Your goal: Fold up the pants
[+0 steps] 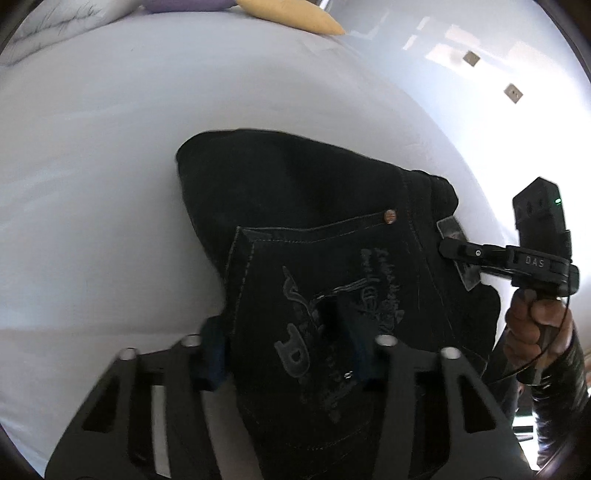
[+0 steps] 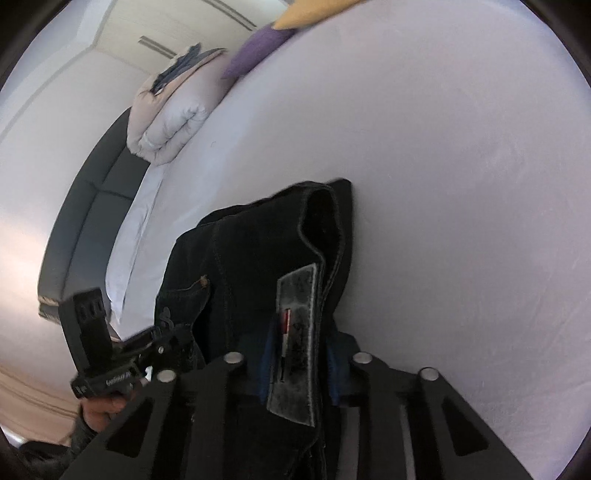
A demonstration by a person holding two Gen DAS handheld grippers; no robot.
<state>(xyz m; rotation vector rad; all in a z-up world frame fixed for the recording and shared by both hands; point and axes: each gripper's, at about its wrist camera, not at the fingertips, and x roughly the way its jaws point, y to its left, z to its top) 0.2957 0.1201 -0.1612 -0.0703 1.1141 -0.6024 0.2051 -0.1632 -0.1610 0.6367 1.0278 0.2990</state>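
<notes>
The black denim pants (image 1: pixel 325 236) lie bunched on the smooth pale-lilac bedsheet (image 1: pixel 110 184), filling the middle of the left wrist view down to six o'clock, with an embroidered back pocket (image 1: pixel 325 295) and a copper rivet (image 1: pixel 390 216) facing up. The left gripper (image 1: pixel 284 358) has its blue-padded fingers (image 1: pixel 212 358) on either side of that pocket edge; the fabric sits between them, but blur and dark cloth leave it unclear whether the pads actually press.

At three o'clock in the same view, the right gripper (image 1: pixel 458 254) is clamped on the waistband by the grey leather brand patch (image 1: pixel 448 227), steadied by a hand (image 1: pixel 535 325). Its own camera shows the pads closed on that thick stitched band.

The denim looks stiff, heavy and layered, with raised seams; the sheet is slick and taut. The likely risk is an uneven lift: if the left side grips only the pocket's top layer, the lower layers would sag and the fold would skew. The heavy cloth could also drag across the sheet and rumple.

At twelve o'clock, a yellow cushion (image 1: pixel 295 14) lies well apart from the pants.
</notes>
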